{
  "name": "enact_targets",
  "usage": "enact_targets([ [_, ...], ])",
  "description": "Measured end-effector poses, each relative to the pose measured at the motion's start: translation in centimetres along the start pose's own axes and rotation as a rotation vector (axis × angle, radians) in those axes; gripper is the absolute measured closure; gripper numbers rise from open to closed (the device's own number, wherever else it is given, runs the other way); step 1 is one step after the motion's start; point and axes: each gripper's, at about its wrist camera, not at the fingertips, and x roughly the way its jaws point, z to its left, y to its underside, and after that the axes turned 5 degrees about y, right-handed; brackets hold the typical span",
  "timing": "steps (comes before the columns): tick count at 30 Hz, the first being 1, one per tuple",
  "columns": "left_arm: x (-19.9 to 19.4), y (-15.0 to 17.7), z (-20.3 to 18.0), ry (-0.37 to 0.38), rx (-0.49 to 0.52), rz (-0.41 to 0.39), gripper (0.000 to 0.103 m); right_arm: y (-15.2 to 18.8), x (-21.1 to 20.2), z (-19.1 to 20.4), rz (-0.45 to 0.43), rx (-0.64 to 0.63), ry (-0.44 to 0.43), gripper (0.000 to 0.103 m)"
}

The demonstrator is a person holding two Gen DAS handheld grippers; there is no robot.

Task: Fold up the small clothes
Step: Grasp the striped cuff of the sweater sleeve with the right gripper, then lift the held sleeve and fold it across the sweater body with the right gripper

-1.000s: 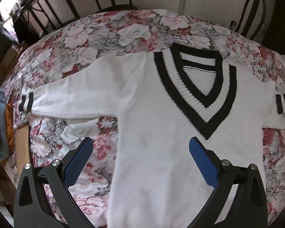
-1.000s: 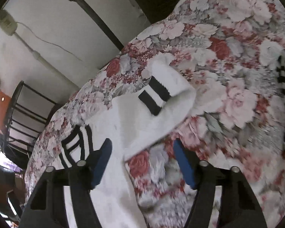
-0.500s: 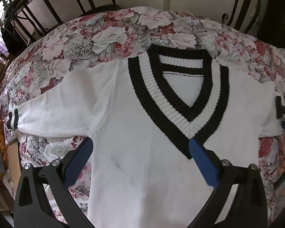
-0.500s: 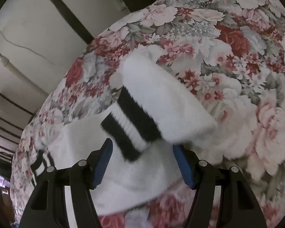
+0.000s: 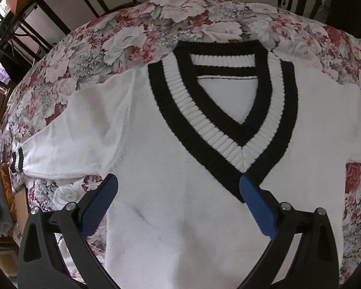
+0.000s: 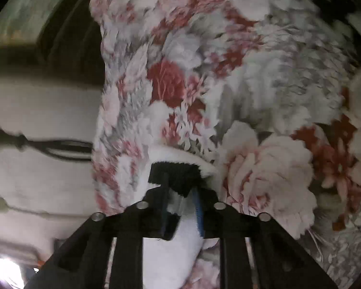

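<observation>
Left wrist view: left gripper [image 5: 178, 190] spread wide, hovering over the white sweater [image 5: 180, 216].
Sweater: flat on the floral bedspread [image 5: 122, 45], V-neck collar [image 5: 228, 110] at 12 o'clock, striped cuff [image 5: 18, 160] at 9 o'clock.
Right wrist view: right gripper [image 6: 180, 207] pinched onto the sleeve cuff [image 6: 174, 177], bedspread beyond, blurred.
</observation>
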Motion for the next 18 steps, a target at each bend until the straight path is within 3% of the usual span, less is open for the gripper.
enact_targets([
  [1,-0.1,0.0,-0.2,0.003,0.003,-0.002,0.004,-0.2,-0.8,0.7,-0.007,-0.017,-0.029,0.051],
  [4,-0.3,0.2,-0.9,-0.018,0.037,-0.017,0.004,-0.8,-2.6,1.8,-0.047,-0.039,-0.079,0.045],
  [7,-0.4,0.4,-1.1,-0.036,0.049,-0.023,0.004,-2.2,-5.3,1.0,-0.181,-0.019,-0.022,0.039],
  [10,-0.3,0.1,-0.9,-0.02,0.034,-0.018,0.004,-2.8,-5.6,1.8,-0.192,-0.145,0.109,0.039],
  [11,-0.3,0.2,-1.0,-0.019,0.032,-0.016,0.004,-2.2,-4.7,2.9,-0.167,-0.247,0.166,0.039],
  [14,-0.1,0.3,-1.3,-0.017,0.04,-0.008,0.004,-1.2,-2.9,4.2,-0.115,-0.401,0.224,0.04],
  [17,0.1,0.4,-1.6,-0.03,0.057,-0.009,0.004,-2.0,-1.9,3.1,-0.102,-0.309,0.193,0.044],
  [18,0.3,0.4,-1.6,-0.033,0.057,-0.007,0.004,-2.3,-1.4,2.4,-0.077,-0.269,0.168,0.052],
])
